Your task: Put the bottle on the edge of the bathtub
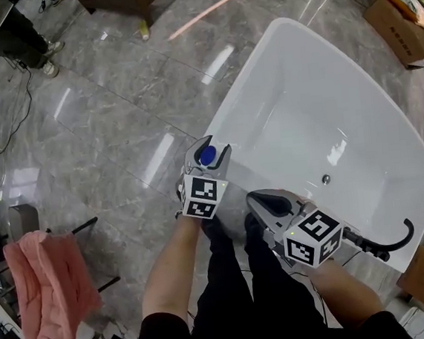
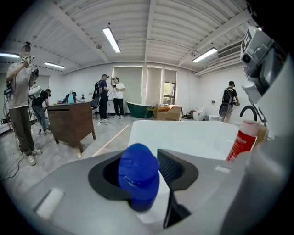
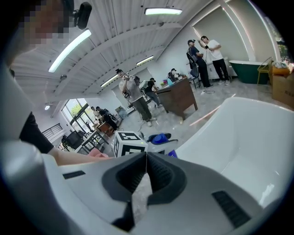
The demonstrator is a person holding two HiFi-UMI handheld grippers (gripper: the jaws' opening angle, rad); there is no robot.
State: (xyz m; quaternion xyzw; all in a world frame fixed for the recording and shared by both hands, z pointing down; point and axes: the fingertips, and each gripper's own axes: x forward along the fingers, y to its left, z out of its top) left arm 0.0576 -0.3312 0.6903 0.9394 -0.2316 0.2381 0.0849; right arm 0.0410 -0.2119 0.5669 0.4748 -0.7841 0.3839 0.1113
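Bottle (image 2: 138, 176) at bathtub (image 1: 325, 102) edge, loose between spread left gripper (image 1: 210, 150); right gripper (image 3: 146, 160) closed, empty.

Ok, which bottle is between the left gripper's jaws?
The blue-capped bottle, between the left gripper's jaws; the red bottle stands apart, off to its right.

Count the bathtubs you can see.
2. The white bathtub fills the right of the head view. A dark green bathtub stands far across the room. Others may be hidden.

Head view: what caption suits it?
Left gripper around a blue-capped bottle at the edge of a white bathtub; right gripper shut.
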